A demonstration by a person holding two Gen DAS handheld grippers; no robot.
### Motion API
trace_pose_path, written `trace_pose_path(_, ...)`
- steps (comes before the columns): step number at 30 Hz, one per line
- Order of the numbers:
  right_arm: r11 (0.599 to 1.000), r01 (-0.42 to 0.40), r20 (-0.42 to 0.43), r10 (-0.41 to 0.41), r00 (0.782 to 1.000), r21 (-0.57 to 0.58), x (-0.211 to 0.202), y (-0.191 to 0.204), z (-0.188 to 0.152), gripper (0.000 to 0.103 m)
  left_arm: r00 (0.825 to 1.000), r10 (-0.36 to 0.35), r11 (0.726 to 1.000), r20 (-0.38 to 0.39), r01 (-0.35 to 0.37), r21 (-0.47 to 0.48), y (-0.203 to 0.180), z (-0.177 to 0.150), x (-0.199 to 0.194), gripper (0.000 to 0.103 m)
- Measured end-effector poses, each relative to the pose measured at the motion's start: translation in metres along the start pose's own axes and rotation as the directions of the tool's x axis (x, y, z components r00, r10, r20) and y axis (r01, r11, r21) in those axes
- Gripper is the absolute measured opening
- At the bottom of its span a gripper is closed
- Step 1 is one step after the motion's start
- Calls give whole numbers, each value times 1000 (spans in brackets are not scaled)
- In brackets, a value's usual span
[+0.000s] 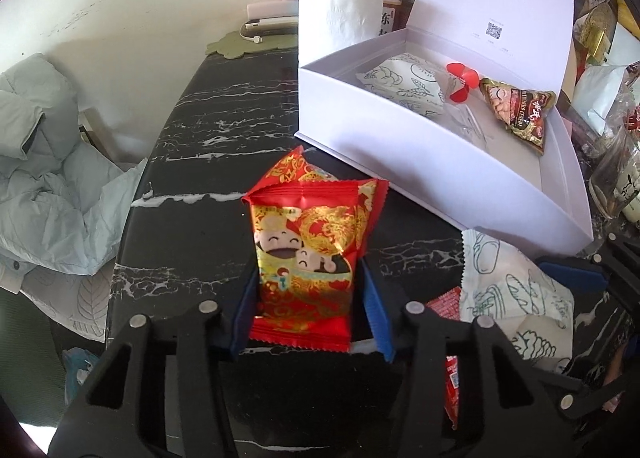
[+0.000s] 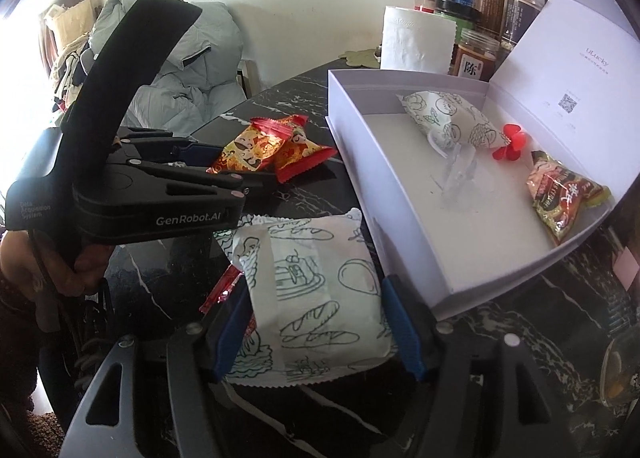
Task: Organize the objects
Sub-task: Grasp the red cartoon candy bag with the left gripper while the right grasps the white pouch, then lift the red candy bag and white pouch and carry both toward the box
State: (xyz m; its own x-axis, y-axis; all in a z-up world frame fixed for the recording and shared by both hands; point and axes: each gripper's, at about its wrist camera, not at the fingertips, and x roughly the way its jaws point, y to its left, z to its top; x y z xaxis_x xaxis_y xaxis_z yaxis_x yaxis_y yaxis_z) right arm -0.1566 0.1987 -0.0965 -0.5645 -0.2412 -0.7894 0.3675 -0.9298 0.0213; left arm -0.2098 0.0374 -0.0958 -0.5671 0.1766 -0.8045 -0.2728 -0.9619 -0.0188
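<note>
Left jaws: my left gripper [image 1: 310,294] has its blue pads closed against both sides of a red-and-gold snack packet [image 1: 308,258], gripping its lower half; a second packet of the same kind [image 2: 304,150] lies under or just behind it on the counter [image 1: 224,122].
Right jaws: my right gripper [image 2: 316,322] straddles a white bread-print packet [image 2: 312,290], pads touching both edges; I judge it gripped, resting low on the counter.
Done: the open white box [image 1: 400,146] already holds another bread-print packet [image 2: 444,118], a brown-red foil snack bag [image 2: 564,194], a small red fan-shaped piece [image 2: 510,146] and something clear plastic I cannot identify.
Left: both packets I hold, the second red one, and a small red sachet [image 1: 444,302] beside the white packet.
Progress: about halfway, by my reckoning.
Materials: the red packet is glossy crinkled foil with serrated seams; the white one matte, pillowy, soft; the box rigid, smooth card with a hinged lid; the counter black veined marble.
</note>
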Motion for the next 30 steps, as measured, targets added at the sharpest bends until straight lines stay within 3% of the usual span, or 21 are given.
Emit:
trace_pose_path(15,999,18,-36,-17,999,32,-31,3,-32,61,995,-91,994,-35,88,-65,-5,-35,-32,39)
trace_pose_path(30,998,-8,-40,11,999,64,-79,23,-90,61,995,-94,995,-42,92,-45,-33,-92,-90,39)
